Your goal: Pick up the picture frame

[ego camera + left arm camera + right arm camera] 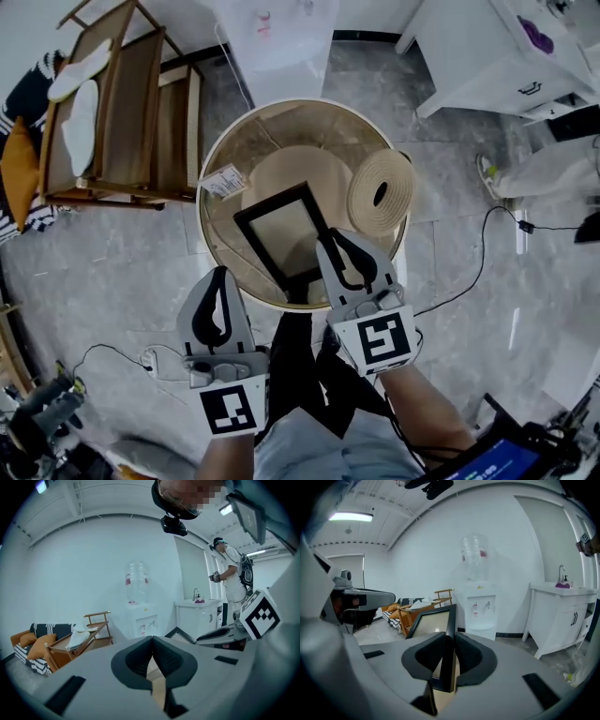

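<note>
A black picture frame [286, 236] with a glass front hangs tilted over the round wooden table [225, 159]. My right gripper [336, 246] is shut on the frame's right border; in the right gripper view the frame [436, 625] stands edge-on between the pads, its near corner hidden by the jaws. My left gripper [218, 284] is at the table's near edge, left of the frame, shut with nothing in it. In the left gripper view the left gripper [152, 658] has its pads touching.
On the table lie a round woven mat [382, 190], a larger round board [302, 173] and a paper tag [223, 181]. A wooden chair [122, 112] stands to the left, a water dispenser [277, 37] behind, a white cabinet [487, 56] at the right. Cables [478, 272] run over the floor.
</note>
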Motion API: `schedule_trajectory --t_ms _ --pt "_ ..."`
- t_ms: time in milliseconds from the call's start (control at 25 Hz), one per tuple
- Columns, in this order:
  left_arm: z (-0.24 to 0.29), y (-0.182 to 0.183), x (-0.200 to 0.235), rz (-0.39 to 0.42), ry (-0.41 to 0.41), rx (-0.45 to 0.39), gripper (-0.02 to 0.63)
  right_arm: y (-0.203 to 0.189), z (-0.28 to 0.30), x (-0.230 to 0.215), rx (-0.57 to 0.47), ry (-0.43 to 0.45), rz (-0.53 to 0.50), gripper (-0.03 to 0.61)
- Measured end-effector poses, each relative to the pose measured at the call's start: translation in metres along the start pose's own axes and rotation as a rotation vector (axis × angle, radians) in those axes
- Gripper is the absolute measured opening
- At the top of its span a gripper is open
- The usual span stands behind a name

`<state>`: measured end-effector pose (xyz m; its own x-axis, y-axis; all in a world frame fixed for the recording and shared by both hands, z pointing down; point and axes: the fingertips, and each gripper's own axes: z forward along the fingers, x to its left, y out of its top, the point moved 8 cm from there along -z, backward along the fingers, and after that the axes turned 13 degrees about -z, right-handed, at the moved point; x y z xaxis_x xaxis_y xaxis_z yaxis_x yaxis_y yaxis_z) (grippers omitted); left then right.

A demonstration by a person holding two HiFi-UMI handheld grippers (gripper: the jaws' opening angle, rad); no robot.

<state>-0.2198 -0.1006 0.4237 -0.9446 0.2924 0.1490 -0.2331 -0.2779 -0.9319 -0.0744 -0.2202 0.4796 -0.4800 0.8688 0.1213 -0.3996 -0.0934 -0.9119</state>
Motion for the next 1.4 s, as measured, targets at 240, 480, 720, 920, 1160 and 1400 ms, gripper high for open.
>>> schedule_trajectory --t_ms 240,480,720,920,1160,1400 --pt "-0.062 0.058 -0.034 0.019 -0.008 -0.127 0.015 0.074 -0.075 -0.005 -0.130 -0.046 -0.059 0.081" --pt "-0.121 0.112 -0.063 0.034 -0.027 -0.276 0.015 0.140 -0.147 -0.003 -0.273 -0.092 -0.142 0.081" --pt "-0.178 0.158 -0.087 0.102 -0.038 -0.408 0.015 0.197 -0.222 0.001 -0.382 -0.143 -0.196 0.081" --pt "-0.222 0.203 -0.103 0.113 -0.039 -0.512 0.015 0.241 -0.280 0.007 -0.487 -0.192 -0.258 0.081" --pt "-0.265 0.235 -0.118 0.156 -0.058 -0.592 0.015 0.273 -0.329 0.020 -0.562 -0.228 -0.303 0.081" --pt "-0.286 0.248 -0.125 0.161 -0.063 -0.656 0.015 0.287 -0.353 0.024 -0.588 -0.258 -0.332 0.081"
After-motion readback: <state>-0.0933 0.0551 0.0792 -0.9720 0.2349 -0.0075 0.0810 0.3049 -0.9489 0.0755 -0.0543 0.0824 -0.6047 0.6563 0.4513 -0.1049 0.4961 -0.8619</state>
